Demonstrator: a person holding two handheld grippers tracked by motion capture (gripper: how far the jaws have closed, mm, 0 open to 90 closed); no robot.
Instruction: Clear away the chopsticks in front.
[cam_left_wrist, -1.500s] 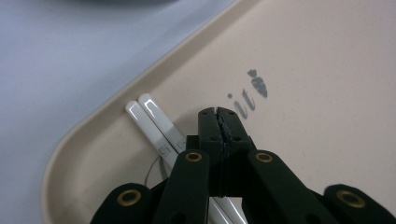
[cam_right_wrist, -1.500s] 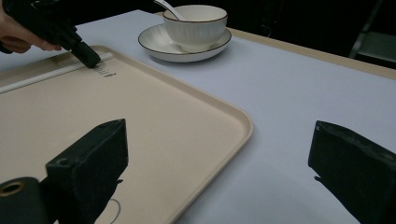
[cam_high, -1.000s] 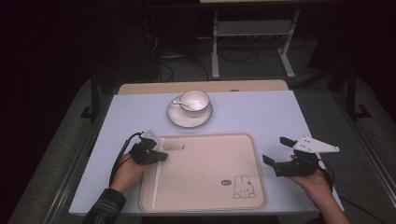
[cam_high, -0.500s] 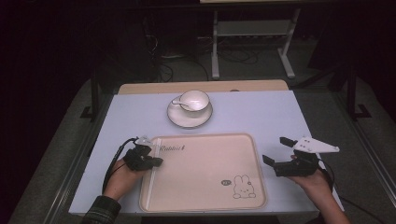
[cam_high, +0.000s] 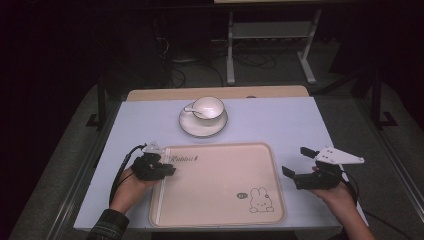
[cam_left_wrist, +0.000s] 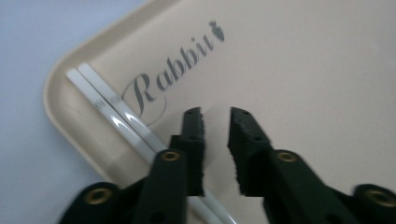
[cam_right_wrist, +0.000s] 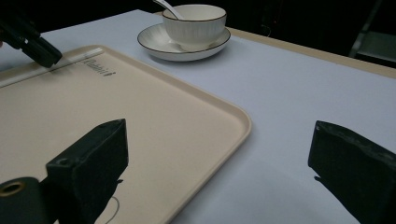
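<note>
Pale table (cam_high: 300, 125) lies open beyond tray (cam_high: 220, 200); left tongs (cam_high: 167, 171) overhang its rim.

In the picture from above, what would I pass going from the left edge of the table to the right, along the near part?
Left gripper → pair of chopsticks → "Rabbit" lettering → rabbit drawing → right gripper.

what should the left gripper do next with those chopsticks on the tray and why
Probably shift the left gripper sideways over the white chopsticks and lower. Its open jaws sit just beside them above the tray, not around them.
</note>
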